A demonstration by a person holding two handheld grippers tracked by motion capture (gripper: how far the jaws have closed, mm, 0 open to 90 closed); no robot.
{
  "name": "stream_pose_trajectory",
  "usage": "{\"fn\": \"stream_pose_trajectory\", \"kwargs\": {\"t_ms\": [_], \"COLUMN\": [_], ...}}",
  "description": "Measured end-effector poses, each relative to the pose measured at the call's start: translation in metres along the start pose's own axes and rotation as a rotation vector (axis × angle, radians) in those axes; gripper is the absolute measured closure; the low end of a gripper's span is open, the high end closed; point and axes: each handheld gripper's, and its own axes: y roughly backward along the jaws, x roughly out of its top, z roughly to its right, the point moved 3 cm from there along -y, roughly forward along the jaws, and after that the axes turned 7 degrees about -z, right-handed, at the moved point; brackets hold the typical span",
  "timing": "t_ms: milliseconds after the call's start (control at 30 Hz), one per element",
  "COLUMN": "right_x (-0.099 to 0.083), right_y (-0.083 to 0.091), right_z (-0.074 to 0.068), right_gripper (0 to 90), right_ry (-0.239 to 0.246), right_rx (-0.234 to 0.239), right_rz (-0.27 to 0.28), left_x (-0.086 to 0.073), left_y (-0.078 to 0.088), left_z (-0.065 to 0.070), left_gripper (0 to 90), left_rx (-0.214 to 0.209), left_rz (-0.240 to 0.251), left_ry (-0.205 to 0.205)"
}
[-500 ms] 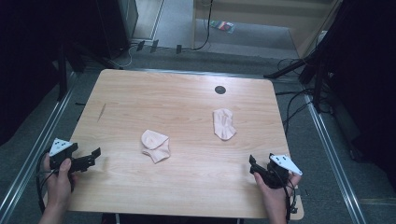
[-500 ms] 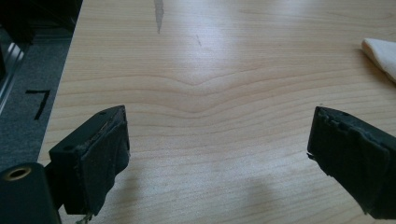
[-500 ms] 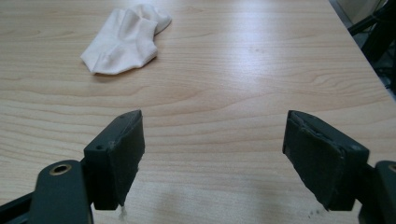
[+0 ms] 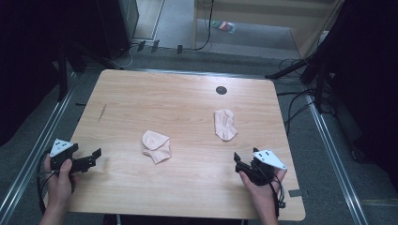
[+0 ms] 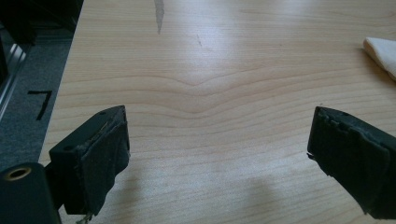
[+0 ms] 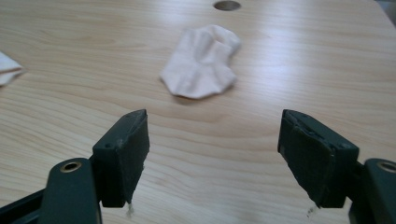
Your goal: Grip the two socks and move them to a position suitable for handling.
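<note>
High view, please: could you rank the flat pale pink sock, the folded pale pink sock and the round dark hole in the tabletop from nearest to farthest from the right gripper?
From the right gripper:
1. Flat pale pink sock, just beyond it on the table's right half.
2. Folded pale pink sock, off to its left near the table's middle.
3. Round dark hole in the tabletop, near the far edge.

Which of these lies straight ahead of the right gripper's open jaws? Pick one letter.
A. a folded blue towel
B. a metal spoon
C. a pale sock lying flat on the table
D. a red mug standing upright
C: in the right gripper view a pale sock lies flat on the wooden table beyond the right gripper, whose jaws stand apart with nothing between them.
</note>
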Motion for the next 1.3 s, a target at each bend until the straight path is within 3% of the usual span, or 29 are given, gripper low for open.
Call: {"fn": "stream_pose_trajectory", "kwargs": {"t_ms": [133, 167, 200, 367, 600, 633, 733, 767, 867, 1300], "right_x": [0.011, 0.011, 0.015, 0.025, 0.033, 0.035, 0.035, 0.034, 0.033, 0.023], "right_y": [-0.002, -0.002, -0.004, -0.010, -0.022, -0.028, -0.034, -0.040, -0.047, -0.065], "right_z": [-0.028, -0.028, -0.044, -0.071, -0.097, -0.108, -0.117, -0.129, -0.143, -0.197], "right_gripper": [28.5, 28.5, 28.6, 28.8, 33.1, 35.0, 36.2, 36.5, 36.5, 45.3], "right_ry": [0.062, 0.062, 0.092, 0.125, 0.146, 0.162, 0.180, 0.206, 0.229, 0.311], "right_rx": [0.063, 0.063, 0.092, 0.141, 0.199, 0.224, 0.245, 0.260, 0.281, 0.387], "right_rz": [-0.010, -0.010, -0.016, -0.016, -0.028, -0.036, -0.045, -0.060, -0.071, -0.111], "left_x": [0.000, 0.000, 0.000, 0.000, 0.000, 0.000, 0.000, 0.000, 0.000, 0.000], "left_y": [0.000, 0.000, 0.000, 0.001, 0.000, 0.001, 0.001, 0.001, 0.001, 0.000], "left_z": [0.000, 0.000, 0.000, 0.000, 0.000, 0.001, 0.001, 0.001, 0.001, 0.001], "left_gripper": [5.6, 5.6, 5.6, 5.6, 5.6, 5.6, 5.6, 5.6, 5.6, 5.6], "left_rx": [-0.004, -0.004, -0.004, -0.006, -0.006, -0.005, -0.006, -0.006, -0.007, -0.005], "left_rz": [0.001, 0.001, 0.002, 0.002, 0.002, 0.002, 0.003, 0.003, 0.003, 0.002], "left_ry": [0.000, 0.000, -0.002, -0.002, -0.002, -0.002, -0.002, -0.002, -0.002, -0.005]}}
